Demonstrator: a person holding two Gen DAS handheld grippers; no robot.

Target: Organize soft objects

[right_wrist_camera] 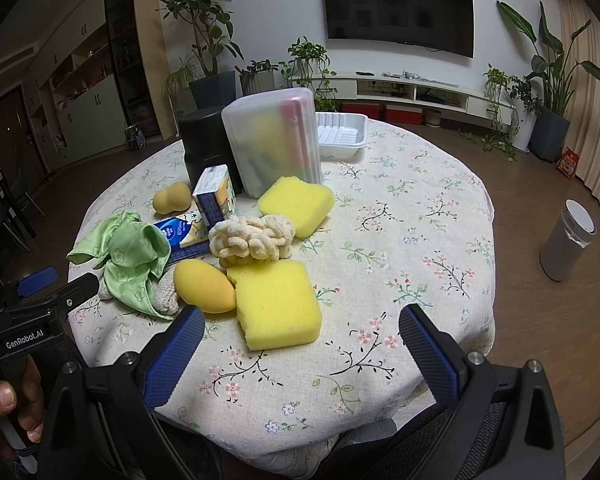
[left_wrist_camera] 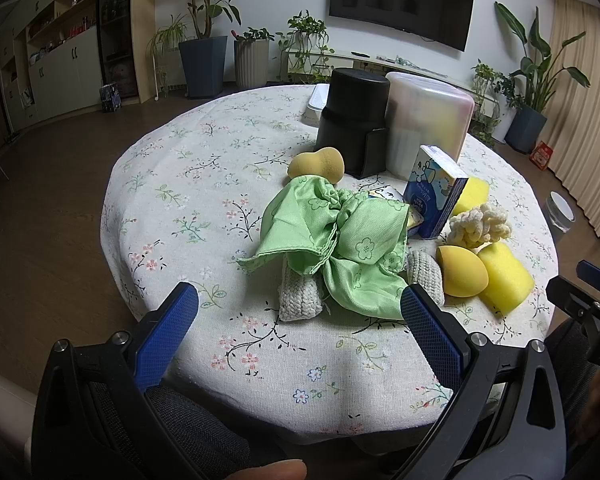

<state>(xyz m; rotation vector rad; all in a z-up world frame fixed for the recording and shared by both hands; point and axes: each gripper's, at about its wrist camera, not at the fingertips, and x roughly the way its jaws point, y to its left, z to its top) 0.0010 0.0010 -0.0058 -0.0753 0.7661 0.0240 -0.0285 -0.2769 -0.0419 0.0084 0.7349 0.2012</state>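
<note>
Right, the round surface [right_wrist_camera: 420,208] w/ its flowered cloth carries everything, all bunched toward the person's side and the middle. Biggest on it: a frosted plastic container [right_wrist_camera: 276,136] standing upright, a black cylinder [left_wrist_camera: 352,116] touching it on the left. The white tray [right_wrist_camera: 340,134] behind them shows almost whole in the right wrist view; the left wrist view gives only a sliver of it past the cylinder.

Next the green cloth [left_wrist_camera: 332,236], crumpled, draped over two grey knitted pieces [left_wrist_camera: 300,296]. The left view shows both pieces poking out from under it; the right view shows just one end. Then two yellow sponges: the near sponge [right_wrist_camera: 278,306] lies flat just beside the egg-shaped sponge [right_wrist_camera: 204,286], the far sponge [right_wrist_camera: 298,204] sits in front of the container. The cream chunky-yarn bundle [right_wrist_camera: 252,240] lies between them. A blue tissue pack [left_wrist_camera: 436,192] stands on end; the second pack, lying flat, is mostly hidden by cloth in the left view but clear in the right. The gourd-shaped sponge [left_wrist_camera: 316,164] sits near the cylinder.

Left tongs [left_wrist_camera: 300,304] spread wide, holding nothing, low over the near edge in front of the cloth. Right tongs [right_wrist_camera: 300,328] also spread, empty, w/ the near sponge just ahead.
</note>
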